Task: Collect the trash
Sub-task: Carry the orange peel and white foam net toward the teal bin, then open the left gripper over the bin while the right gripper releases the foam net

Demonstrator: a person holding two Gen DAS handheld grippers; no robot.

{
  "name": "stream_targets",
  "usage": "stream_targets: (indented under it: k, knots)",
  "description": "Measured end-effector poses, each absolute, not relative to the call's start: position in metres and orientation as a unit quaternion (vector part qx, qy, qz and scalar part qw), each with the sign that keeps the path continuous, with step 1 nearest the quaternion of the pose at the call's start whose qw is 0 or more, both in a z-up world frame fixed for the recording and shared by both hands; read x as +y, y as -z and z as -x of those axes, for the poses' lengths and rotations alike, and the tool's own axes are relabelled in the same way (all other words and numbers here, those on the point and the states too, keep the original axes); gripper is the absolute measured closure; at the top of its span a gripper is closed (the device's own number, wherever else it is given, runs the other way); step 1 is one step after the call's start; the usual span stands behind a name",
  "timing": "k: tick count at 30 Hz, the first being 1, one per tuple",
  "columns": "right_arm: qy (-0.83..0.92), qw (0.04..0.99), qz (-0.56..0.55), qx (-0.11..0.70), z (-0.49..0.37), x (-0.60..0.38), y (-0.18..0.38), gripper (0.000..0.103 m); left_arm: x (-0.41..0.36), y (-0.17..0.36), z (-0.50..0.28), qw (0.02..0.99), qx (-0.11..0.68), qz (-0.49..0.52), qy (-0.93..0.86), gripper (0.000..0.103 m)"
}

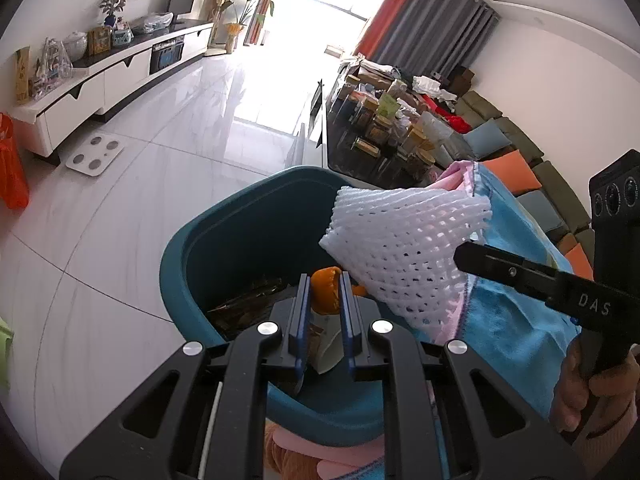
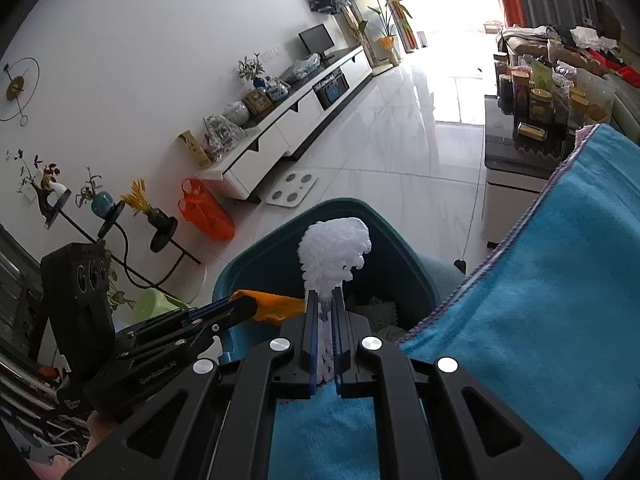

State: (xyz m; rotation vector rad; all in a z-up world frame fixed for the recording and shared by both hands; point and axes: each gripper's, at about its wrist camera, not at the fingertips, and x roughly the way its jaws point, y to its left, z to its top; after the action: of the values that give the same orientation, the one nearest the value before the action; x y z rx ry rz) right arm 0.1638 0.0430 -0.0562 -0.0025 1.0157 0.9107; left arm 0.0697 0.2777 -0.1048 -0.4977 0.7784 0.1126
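Trash is in both my grippers, held over the teal bin (image 1: 240, 240). My left gripper (image 1: 325, 320) has its jaws clamped on a piece of orange peel (image 1: 325, 289), which sits above the bin's open mouth, just over the dark scraps already lying inside. My right gripper (image 2: 325, 322) has its jaws clamped on a white foam net (image 2: 334, 250), bunched up and poking out past the tips, also above the bin. A blue towel (image 2: 540, 280) drapes close beside the bin on my right. I judge this to be the drop step: both pieces are carried to the bin and not yet let go. Next, I should part each pair of jaws with the pieces well inside the rim, keeping the net clear of the towel.
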Motion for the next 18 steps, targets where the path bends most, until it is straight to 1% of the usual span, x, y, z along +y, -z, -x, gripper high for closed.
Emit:
stream_targets:
  k: [10, 12, 16, 18]
  knots:
    - [-0.412, 0.774, 0.015, 0.481, -0.167, 0.055, 0.061, 0.094, 0.279, 0.120, -0.087, 0.886, 0.378, 0.266, -0.045, 0.085]
    - [-0.410, 0.775, 0.012, 0.481, -0.168, 0.054, 0.062, 0.094, 0.277, 0.120, -0.088, 0.886, 0.376, 0.266, -0.045, 0.078]
    - [-0.414, 0.772, -0.003, 0.483, -0.168, 0.045, 0.060, 0.092, 0.280, 0.120, -0.085, 0.889, 0.368, 0.271, -0.038, 0.075]
    - [-0.415, 0.772, -0.012, 0.481, -0.168, 0.037, 0.058, 0.089, 0.280, 0.117, -0.078, 0.892, 0.360, 0.270, -0.036, 0.067]
